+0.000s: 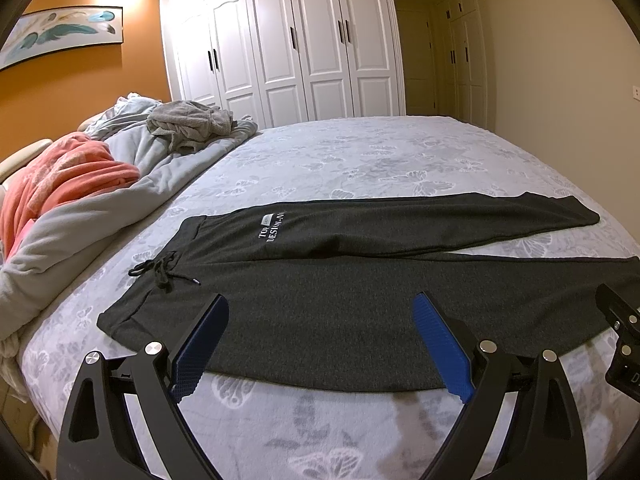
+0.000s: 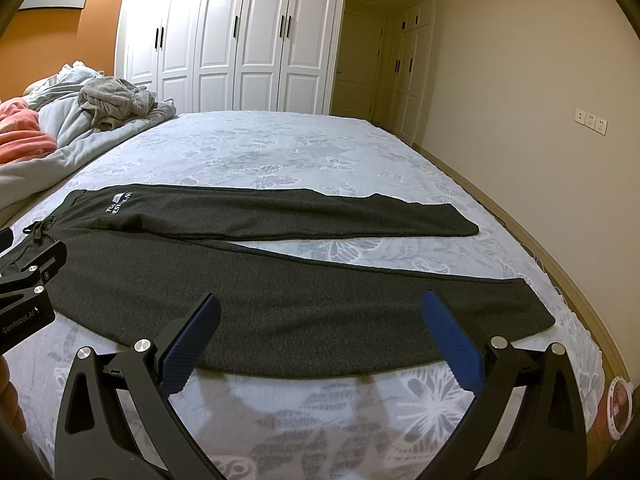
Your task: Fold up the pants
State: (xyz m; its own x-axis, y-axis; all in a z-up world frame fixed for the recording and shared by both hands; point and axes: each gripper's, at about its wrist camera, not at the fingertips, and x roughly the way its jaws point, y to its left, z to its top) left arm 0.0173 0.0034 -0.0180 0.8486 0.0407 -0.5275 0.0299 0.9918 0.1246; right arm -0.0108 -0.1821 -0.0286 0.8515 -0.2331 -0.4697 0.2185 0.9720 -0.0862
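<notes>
Dark grey pants (image 1: 320,276) lie flat on the bed, waistband and drawstring (image 1: 162,270) to the left, both legs spread to the right. White lettering (image 1: 274,228) marks the far leg. My left gripper (image 1: 320,308) is open above the near leg by the waist, holding nothing. My right gripper (image 2: 320,308) is open above the near leg (image 2: 300,304) toward its cuff (image 2: 536,308), holding nothing. The right gripper's body shows at the right edge of the left wrist view (image 1: 622,332); the left gripper's body shows at the left edge of the right wrist view (image 2: 28,284).
The bed (image 1: 380,152) has a pale butterfly-print cover. A grey blanket (image 1: 120,192), an orange blanket (image 1: 60,184) and a crumpled grey garment (image 1: 188,124) are piled at the left. White wardrobes (image 1: 288,40) stand behind. The bed's right edge (image 2: 560,272) drops to the floor.
</notes>
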